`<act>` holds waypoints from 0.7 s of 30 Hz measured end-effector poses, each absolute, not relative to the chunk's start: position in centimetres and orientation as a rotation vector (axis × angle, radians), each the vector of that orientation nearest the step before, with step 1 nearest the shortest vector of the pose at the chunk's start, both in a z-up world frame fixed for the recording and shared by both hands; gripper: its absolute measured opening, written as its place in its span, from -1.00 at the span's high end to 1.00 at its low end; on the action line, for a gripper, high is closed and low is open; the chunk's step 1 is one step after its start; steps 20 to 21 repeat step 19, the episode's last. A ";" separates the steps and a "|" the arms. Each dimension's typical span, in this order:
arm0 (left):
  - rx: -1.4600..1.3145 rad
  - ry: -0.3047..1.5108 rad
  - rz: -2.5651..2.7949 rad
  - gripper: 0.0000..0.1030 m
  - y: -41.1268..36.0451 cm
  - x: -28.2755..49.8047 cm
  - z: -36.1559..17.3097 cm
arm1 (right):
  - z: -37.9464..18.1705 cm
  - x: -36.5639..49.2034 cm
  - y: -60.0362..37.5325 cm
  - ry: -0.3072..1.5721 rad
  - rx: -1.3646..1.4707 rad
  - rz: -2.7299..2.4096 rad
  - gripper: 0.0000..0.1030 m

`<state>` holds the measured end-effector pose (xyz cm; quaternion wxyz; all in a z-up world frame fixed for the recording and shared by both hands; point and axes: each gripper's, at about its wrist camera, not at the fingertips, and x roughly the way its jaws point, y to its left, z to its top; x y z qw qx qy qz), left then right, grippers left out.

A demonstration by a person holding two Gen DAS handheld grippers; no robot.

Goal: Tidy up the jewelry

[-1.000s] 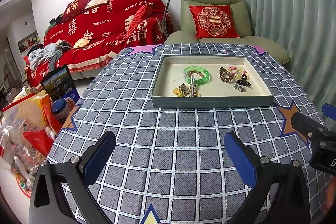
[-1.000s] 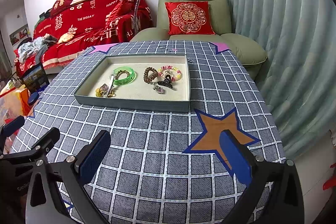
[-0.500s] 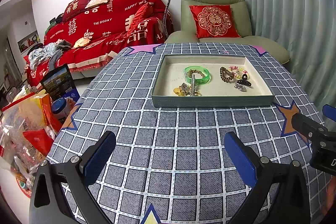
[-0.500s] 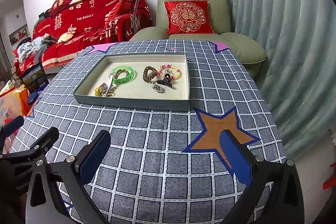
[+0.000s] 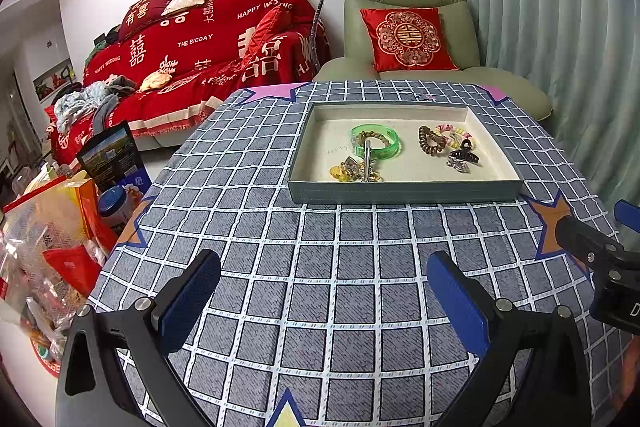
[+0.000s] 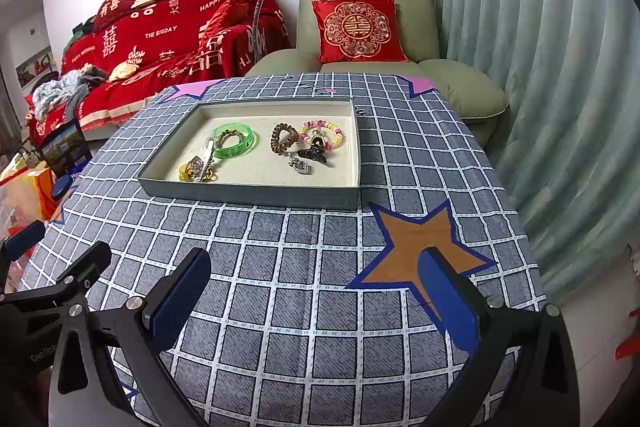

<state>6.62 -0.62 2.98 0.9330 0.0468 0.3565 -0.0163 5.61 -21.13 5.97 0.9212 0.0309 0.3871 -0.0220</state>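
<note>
A shallow grey tray with a cream lining sits on the checked tablecloth. In it lie a green bangle, a silver clip, a gold trinket pile, a brown coil hair tie, a pastel bead bracelet and a black claw clip. My left gripper and right gripper are open and empty, over the cloth near the table's front edge, well short of the tray.
A green armchair with a red cushion stands behind the table, a red-covered sofa at the back left. Bags and boxes crowd the floor left of the table. A curtain hangs on the right.
</note>
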 end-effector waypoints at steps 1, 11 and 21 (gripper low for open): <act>0.095 0.729 -0.034 -1.00 -0.6 6.6 3.0 | 6.0 5.6 -21.2 0.795 0.064 -0.044 -1.00; 0.093 0.731 -0.028 -1.00 -0.5 6.7 2.7 | 6.0 5.6 -21.1 0.797 0.064 -0.044 -1.00; 0.093 0.725 -0.033 -1.00 -0.5 6.8 2.5 | 5.6 5.3 -21.4 0.802 0.066 -0.046 -1.00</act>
